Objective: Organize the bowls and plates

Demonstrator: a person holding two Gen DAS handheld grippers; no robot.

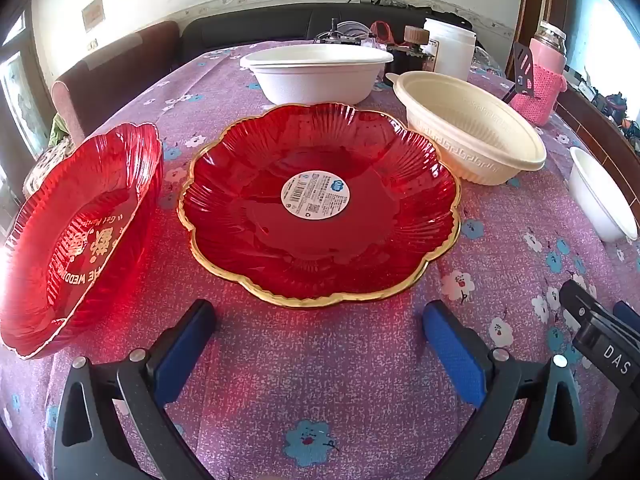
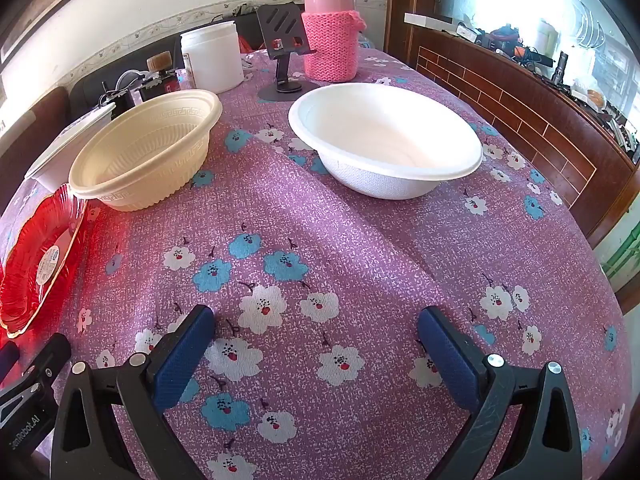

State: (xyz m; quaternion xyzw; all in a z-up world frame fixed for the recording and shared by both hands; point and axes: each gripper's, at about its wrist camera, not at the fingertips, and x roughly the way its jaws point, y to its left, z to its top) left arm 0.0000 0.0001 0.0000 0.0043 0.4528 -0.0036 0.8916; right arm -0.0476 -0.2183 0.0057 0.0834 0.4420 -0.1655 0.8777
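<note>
Both sets of tongs hover low over the near edge of the desk, and both are spread wide with nothing between the blue pads — the left tongs (image 1: 318, 346) squared up on the plates, the right tongs (image 2: 316, 346) squared up on the bowls. Looks like a division of labour, one pile each.

Just beyond the left tongs sits the gold-rimmed red plate (image 1: 320, 204), flat on the purple floral tablecloth (image 2: 320, 248), its round label sticker (image 1: 315, 195) facing up. Beside it, toward the left edge, a second red plate with wedding lettering (image 1: 80, 240) lies apart, not yet stacked — my guess is that one goes onto or under its twin.

Further back, the bowls are scattered singly: a cream bowl with a key-pattern rim (image 2: 146, 150) just behind the labelled plate, a white pulp bowl (image 2: 384, 140) toward the right edge, and a white lidded bowl (image 1: 316, 74) at the far side. The open bowls stand upright, ready for nesting.

At the far edge, clutter — a pink flask in a knitted sleeve (image 2: 330, 24), a phone stand (image 2: 282, 52) and a white tub (image 2: 212, 56).
</note>
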